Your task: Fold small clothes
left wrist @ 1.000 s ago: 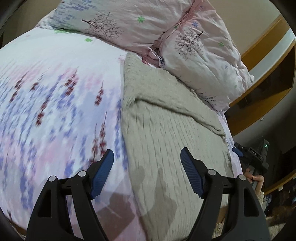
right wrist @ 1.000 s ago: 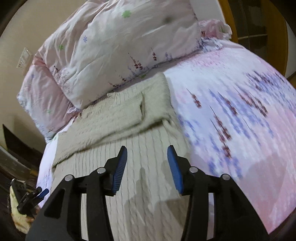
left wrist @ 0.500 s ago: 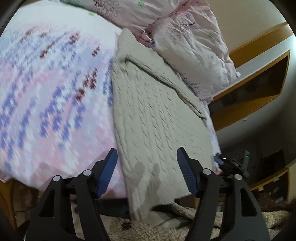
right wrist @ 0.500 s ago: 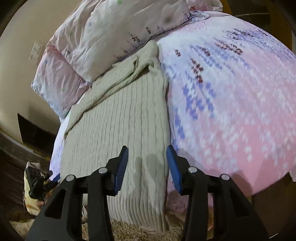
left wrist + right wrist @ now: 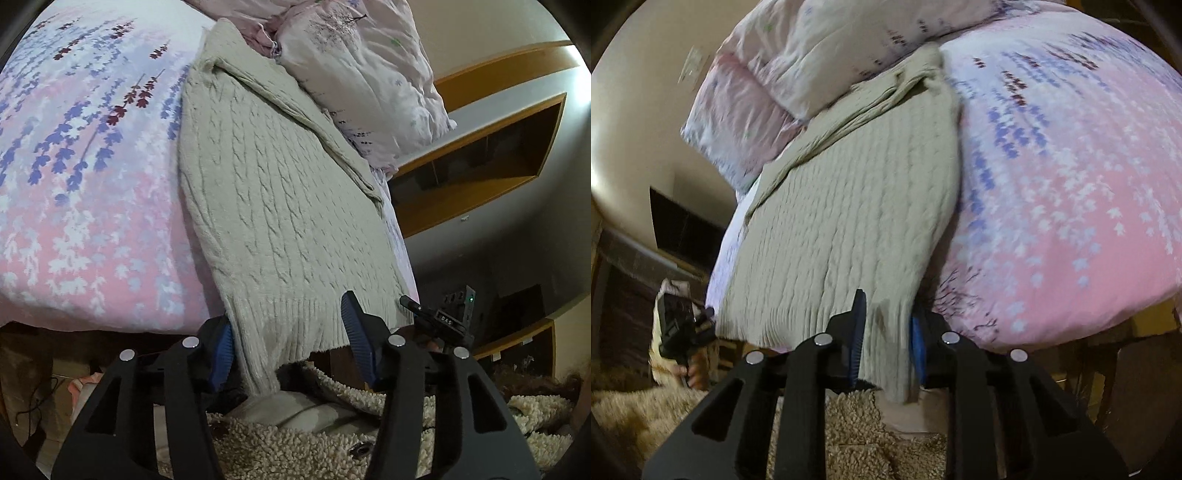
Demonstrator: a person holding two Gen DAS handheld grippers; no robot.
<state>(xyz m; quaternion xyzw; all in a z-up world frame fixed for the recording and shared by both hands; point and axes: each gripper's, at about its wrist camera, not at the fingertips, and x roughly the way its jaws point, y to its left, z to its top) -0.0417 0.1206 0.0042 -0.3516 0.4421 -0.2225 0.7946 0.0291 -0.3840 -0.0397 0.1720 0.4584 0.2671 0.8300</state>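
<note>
A beige cable-knit sweater (image 5: 273, 192) lies flat on the floral bed sheet (image 5: 81, 177), its ribbed hem hanging over the bed's near edge. A sleeve is folded across its far part. My left gripper (image 5: 288, 350) is open, its blue pads astride one hem corner. In the right wrist view the sweater (image 5: 849, 206) shows too; my right gripper (image 5: 886, 339) is open with its pads on either side of the other hem corner.
Two floral pillows (image 5: 362, 74) lie at the head of the bed beyond the sweater. A wooden shelf unit (image 5: 480, 147) stands against the wall. A fleecy garment (image 5: 295, 443) lies below the bed edge. The other gripper shows in each view.
Both grippers have pulled back from over the sweater and dropped to the bed's near edge, now straddling the hanging hem. The right jaws have narrowed a little.
</note>
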